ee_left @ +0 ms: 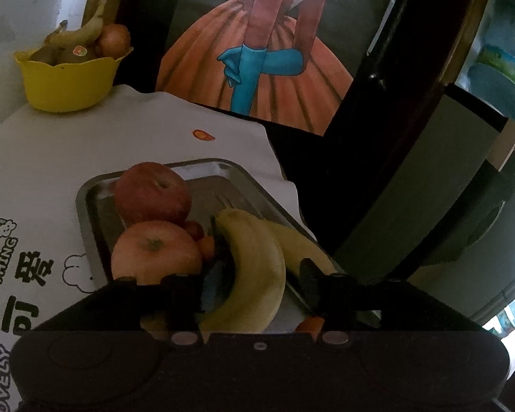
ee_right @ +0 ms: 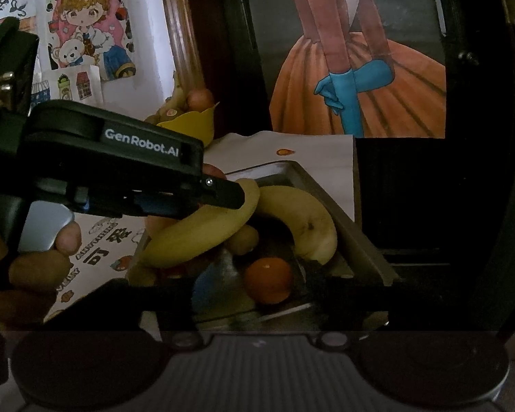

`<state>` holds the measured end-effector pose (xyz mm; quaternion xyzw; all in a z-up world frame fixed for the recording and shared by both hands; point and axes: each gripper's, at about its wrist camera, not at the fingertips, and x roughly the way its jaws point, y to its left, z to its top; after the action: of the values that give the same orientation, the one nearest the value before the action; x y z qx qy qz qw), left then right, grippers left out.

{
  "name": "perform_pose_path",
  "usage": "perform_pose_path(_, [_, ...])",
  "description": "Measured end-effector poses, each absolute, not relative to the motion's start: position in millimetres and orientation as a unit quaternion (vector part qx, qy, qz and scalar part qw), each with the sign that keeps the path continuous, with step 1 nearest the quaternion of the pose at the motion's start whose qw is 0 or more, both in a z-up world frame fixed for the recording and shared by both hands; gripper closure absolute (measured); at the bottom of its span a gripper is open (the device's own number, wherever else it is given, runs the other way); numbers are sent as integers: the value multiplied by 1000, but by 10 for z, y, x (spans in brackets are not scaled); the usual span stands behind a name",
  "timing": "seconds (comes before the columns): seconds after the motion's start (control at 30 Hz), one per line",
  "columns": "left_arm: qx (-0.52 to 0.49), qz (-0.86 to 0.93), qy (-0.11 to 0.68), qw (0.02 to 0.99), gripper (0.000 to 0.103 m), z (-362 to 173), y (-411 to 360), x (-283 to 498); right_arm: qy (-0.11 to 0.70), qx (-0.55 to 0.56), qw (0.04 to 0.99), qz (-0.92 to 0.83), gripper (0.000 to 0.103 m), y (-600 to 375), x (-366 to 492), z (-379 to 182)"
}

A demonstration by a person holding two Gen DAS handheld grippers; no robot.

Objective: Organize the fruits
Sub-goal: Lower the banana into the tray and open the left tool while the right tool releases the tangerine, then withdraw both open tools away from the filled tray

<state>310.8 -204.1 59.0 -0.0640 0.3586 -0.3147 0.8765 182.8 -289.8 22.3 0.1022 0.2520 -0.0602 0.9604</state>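
A steel tray on a white printed cloth holds two red apples, small red fruits and two bananas. My left gripper is open and straddles the nearer banana; a gap shows beside the right finger. The second banana lies just right of it. In the right wrist view my right gripper stands open around a small orange on the tray, with room on both sides. The left gripper's finger lies across the banana.
A yellow bowl with several fruits stands at the far left of the cloth. A framed painting leans behind the table. The cloth's edge drops off just right of the tray. A hand grips the left tool.
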Motion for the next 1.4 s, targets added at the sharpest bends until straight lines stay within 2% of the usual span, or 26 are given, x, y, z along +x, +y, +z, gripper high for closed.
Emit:
perform_pose_path(0.13, [-69, -315, 348, 880, 32, 641, -1986, 3054, 246, 102, 962, -60, 28, -2871, 1789, 265])
perform_pose_path(0.2, [-71, -314, 341, 883, 19, 674, -1959, 3025, 242, 102, 963, -61, 22, -2853, 1770, 287])
perform_pose_path(0.27, [-73, -315, 336, 885, 16, 706, -1934, 2995, 238, 103, 964, -62, 15, -2842, 1746, 307])
perform_pose_path(0.43, [-84, -307, 318, 893, 1, 783, -1826, 2918, 229, 103, 965, -70, 6, -2820, 1704, 367])
perform_pose_path(0.53, [-90, -299, 309, 899, 1, 822, -1743, 2888, 220, 104, 967, -75, 0, -2795, 1667, 412])
perform_pose_path(1.4, [-129, -209, 248, 937, 1, 1056, -765, 2460, 181, 90, 977, -70, 0, -2387, 1417, 741])
